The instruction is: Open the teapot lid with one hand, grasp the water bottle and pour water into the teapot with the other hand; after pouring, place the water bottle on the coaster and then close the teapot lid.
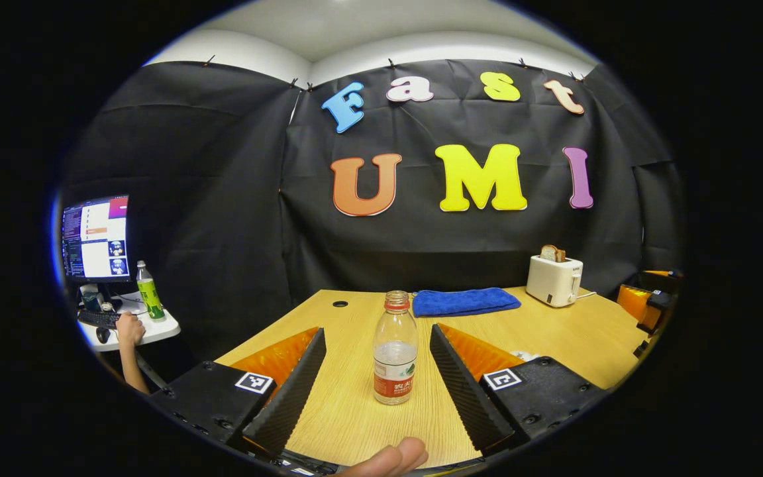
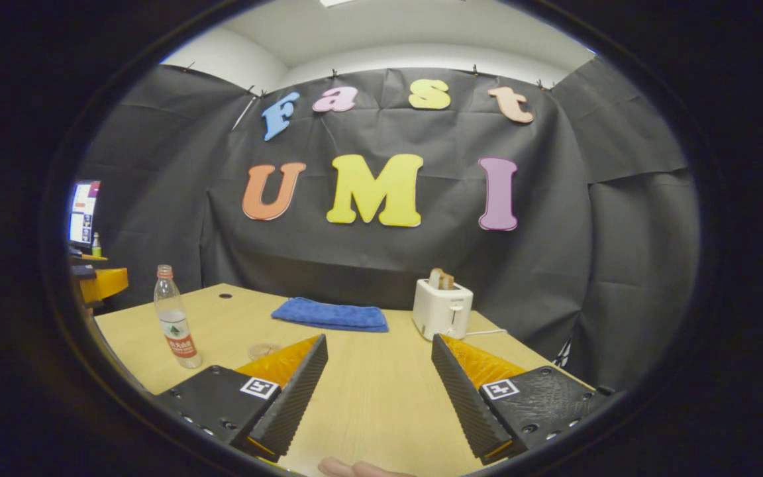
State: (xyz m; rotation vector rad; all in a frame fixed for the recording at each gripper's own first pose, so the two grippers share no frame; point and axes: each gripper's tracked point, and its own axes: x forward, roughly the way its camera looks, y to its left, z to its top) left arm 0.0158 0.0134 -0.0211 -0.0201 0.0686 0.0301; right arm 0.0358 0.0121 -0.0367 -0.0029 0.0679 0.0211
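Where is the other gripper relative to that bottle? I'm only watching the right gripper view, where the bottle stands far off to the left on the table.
Observer: In the left gripper view the water bottle stands upright between the spread fingers of the left gripper. Neither finger touches it, so it is not gripped yet.
Operator: Is anyone else around? I just see a bit of a monitor at the edge.
Observer: Yes. Below that monitor, a person's hand rests by a keyboard on a small white side desk.
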